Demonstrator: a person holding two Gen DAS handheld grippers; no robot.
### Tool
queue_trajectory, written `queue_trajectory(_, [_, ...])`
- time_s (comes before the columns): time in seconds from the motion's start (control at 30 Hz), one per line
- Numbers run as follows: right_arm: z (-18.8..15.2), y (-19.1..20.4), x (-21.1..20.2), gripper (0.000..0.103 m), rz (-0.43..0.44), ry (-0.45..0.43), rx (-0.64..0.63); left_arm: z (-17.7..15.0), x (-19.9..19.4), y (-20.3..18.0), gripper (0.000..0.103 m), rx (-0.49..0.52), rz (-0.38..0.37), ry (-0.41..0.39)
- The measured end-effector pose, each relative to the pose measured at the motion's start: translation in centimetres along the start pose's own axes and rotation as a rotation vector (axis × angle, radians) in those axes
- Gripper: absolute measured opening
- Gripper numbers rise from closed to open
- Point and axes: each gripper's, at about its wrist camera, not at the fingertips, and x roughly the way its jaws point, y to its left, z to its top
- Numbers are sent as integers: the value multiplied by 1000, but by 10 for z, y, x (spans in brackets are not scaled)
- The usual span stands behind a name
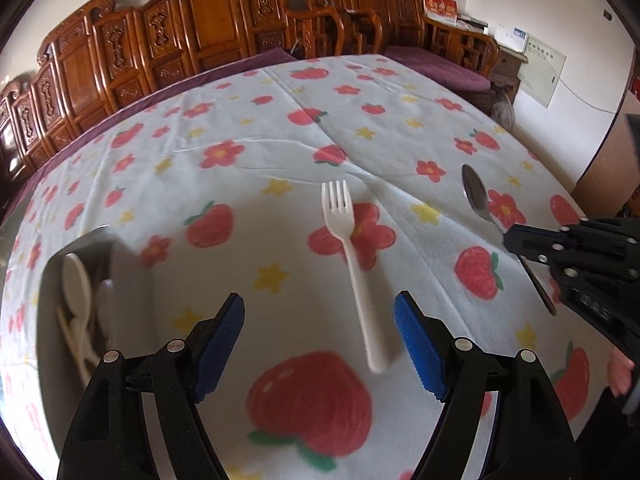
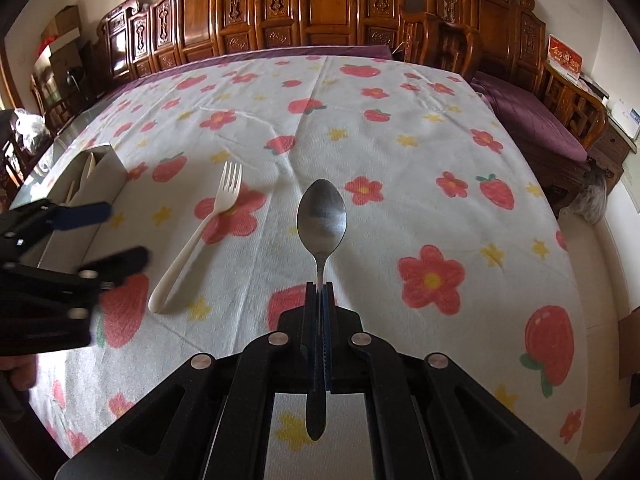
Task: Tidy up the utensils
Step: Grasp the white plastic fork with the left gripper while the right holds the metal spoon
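The left gripper (image 1: 320, 344) hangs with its blue pads spread wide and nothing between them, low over the strawberry-and-flower tablecloth (image 1: 240, 128), and the white plastic fork (image 1: 352, 264) lies flat on that cloth straight ahead of it. The fork's long axis runs nearly along the gripper's own line of sight: tines away, handle end toward the camera and sitting just inside the right-hand pad, off centre rather than midway in the gap. That is the relation the next move seems to turn on; as I judge it, the left gripper is clearly the nearer one to the fork, and it would need a small shift rightward, or a turn of the wrist so the pads cross the handle, before closing. The right gripper (image 2: 320, 288) is clamped on the neck of a metal spoon (image 2: 322, 216), bowl pointing forward and up, dark handle end trailing back beneath the fingers; it is held clear of the cloth, to the right of the fork. The white organizer box (image 2: 104, 172) stands at the left edge of the table, beyond the left gripper, with pale plastic utensils (image 1: 78, 284) already lying in it, so both fork and spoon appear to have their destination on that side, the spoon having the longer way to travel
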Motion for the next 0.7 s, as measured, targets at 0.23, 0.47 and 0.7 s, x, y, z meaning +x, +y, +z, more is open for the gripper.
queue_trajectory(0.23, [-5,-2,3,4,12,-3,9,13,30,-15,50,21,-7,43])
queue_trajectory(0.47, [-8,-4,4,4,18,-6,16,19,51,-18,26,3,-19,73])
queue_trajectory(0.7, [-9,-2,4,4,24,-2,13,21,53,-17,8,-10,-22,73])
